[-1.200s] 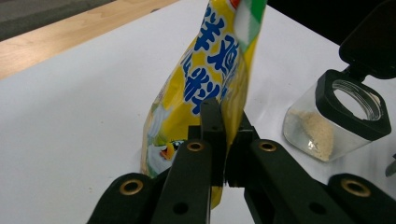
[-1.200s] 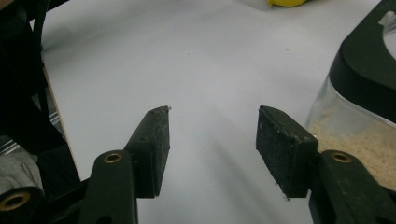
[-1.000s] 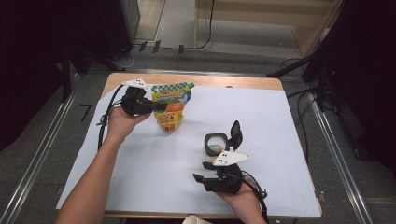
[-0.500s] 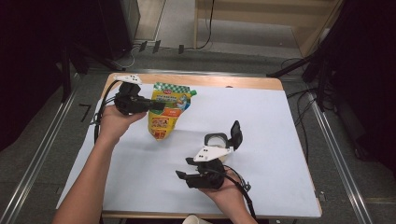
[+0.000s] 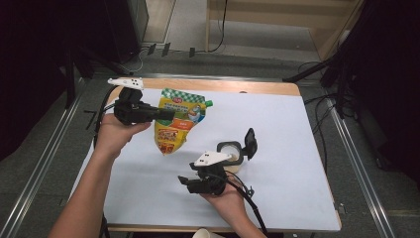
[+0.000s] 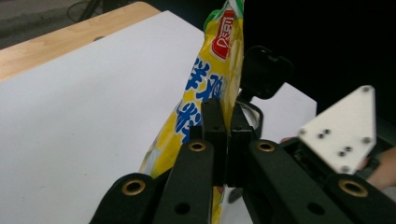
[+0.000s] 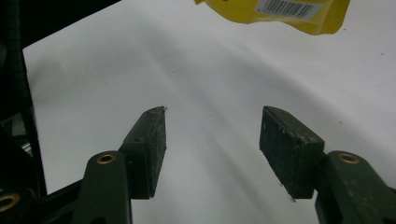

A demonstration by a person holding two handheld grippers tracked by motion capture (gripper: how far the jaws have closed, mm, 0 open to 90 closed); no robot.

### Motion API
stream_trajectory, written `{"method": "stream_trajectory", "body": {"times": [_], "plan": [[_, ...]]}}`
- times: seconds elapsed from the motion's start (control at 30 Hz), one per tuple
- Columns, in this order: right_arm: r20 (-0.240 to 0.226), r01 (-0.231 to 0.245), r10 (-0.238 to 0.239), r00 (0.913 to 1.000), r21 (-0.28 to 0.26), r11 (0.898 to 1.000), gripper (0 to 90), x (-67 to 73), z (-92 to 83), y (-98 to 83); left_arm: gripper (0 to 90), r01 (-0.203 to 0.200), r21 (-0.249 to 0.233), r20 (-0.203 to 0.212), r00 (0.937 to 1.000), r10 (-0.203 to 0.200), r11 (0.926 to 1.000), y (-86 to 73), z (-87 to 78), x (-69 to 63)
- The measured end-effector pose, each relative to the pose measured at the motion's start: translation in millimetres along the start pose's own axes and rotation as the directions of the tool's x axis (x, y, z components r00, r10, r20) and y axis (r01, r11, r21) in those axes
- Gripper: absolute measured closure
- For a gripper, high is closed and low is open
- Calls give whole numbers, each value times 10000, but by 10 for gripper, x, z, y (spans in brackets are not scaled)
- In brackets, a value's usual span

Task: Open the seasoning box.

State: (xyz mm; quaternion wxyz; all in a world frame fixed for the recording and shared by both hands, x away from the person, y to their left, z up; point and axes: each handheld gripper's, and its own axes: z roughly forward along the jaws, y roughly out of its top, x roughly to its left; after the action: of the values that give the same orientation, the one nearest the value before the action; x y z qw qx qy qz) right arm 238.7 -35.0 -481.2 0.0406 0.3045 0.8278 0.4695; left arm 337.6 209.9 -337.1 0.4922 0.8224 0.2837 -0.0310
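- My left gripper (image 5: 166, 114) is clamped on the yellow pouch (image 5: 177, 126), jaws pinching its edge, and the pouch hangs off the table, tilted, narrow end down.
- In the left gripper view the pouch (image 6: 212, 81) runs up between my two black jaws: blue characters on yellow, and a red badge with white lettering near the top that I can't make out.
- From above, the pouch front shows a green checked band along the top, a green corner by the spout and a food picture lower down; the print is too small to read.
- My right gripper (image 5: 184, 181) sits low over the white mat (image 5: 297, 134), jaws parted and just now widening, nothing between them.
- In the right gripper view the pads (image 7: 146, 149) stand apart over bare mat, and the pouch's bottom edge (image 7: 280, 14) with a white barcode label hangs ahead.
- Just beside my right hand stands a small round container (image 5: 229, 152), black flip lid (image 5: 250, 143) open and upright; the inside looks pale, contents unclear.
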Motion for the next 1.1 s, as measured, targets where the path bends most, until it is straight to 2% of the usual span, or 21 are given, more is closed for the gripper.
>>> {"method": "stream_trajectory", "body": {"times": [0.07,0.2,0.37,0.47,0.63,0.7,0.8,0.97,1.1], "plan": [[15,-47,47,10000,12,10000,413,0,32,1,900,-38,64,104,9999,37,10000,-19,-2,-51],[183,177,-177,9997,-12,9998,420,3,99,-6,900,107,141,444,9989,-114,9998,-79,7,-116],[442,-14,16,9990,-37,10000,437,-30,204,-15,900,148,235,691,9975,-164,9996,-113,6,-215],[703,149,-143,9974,-86,9999,498,-37,254,-18,900,169,204,861,9961,-186,9996,-111,-4,-258],[968,-300,342,9947,-439,9986,591,-110,298,-54,900,171,75,1251,9920,-179,9998,-101,-31,-334],[1164,-346,423,9923,-673,9971,660,-136,297,-85,900,204,30,1430,9895,-207,9998,-95,-35,-362],[1400,-143,276,9898,-946,9954,707,-150,271,-118,900,250,32,1551,9876,-252,9997,-93,-26,-389],[1303,294,-119,9914,-1335,9906,685,-123,265,-119,900,392,94,1806,9827,-403,9992,-92,19,-421],[1335,575,-344,9904,-1732,9832,672,-72,226,-91,900,496,146,1823,9819,-515,9987,-90,55,-425]]}}
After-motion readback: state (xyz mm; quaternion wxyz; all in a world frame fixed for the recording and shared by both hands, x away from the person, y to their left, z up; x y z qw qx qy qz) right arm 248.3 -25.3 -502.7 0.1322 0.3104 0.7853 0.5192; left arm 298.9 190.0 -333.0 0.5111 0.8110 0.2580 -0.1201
